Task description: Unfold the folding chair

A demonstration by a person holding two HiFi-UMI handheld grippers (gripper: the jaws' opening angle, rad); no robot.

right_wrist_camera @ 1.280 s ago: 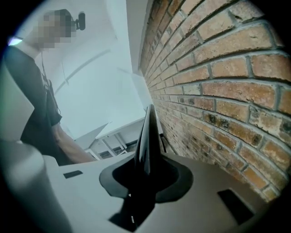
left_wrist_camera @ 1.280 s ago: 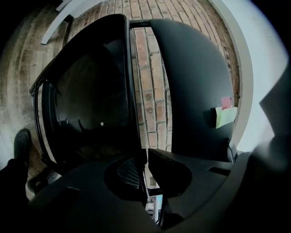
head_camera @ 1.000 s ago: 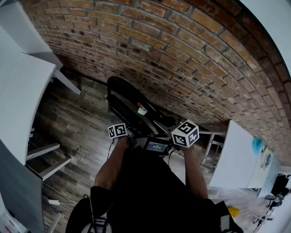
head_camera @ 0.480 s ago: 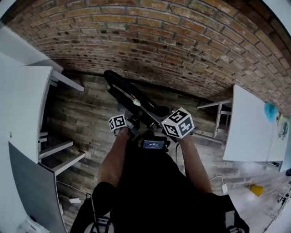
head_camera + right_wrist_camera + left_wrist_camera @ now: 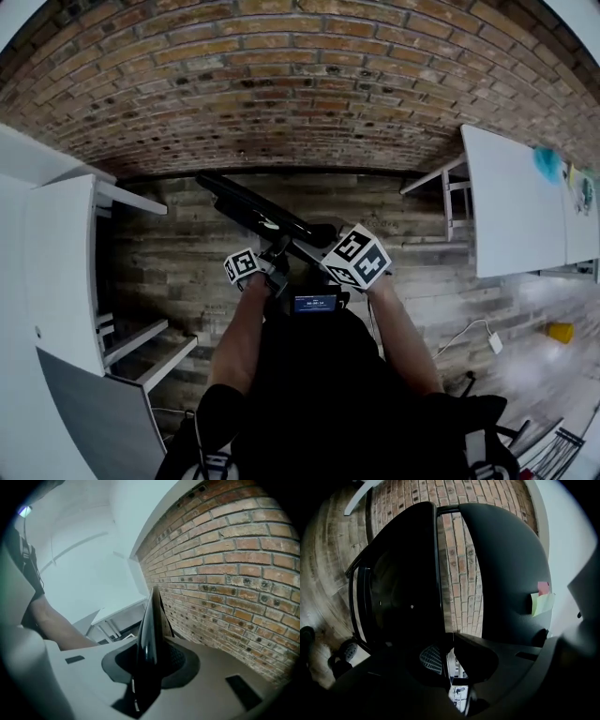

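Both tongs have carried the folding chair (image 5: 255, 210) sideways along the brick wall (image 5: 300, 84). It now lies almost level across the head view, closed flat, between the person and the wall, above the wooden floor (image 5: 178, 267). The left tongs (image 5: 273, 265) look clenched on a thin frame edge, and the right tongs (image 5: 323, 248) clamp its glossy black panel. I judge this the carrying step. Next, the legs want setting down and the seat drawing away from the back.

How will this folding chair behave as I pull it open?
Probably stiff: the folding chair shows rigid black panels on a tube frame. Its glossy edge in the right gripper may slip. Seat and back stand apart in the left gripper view, so they likely swing on hinges.
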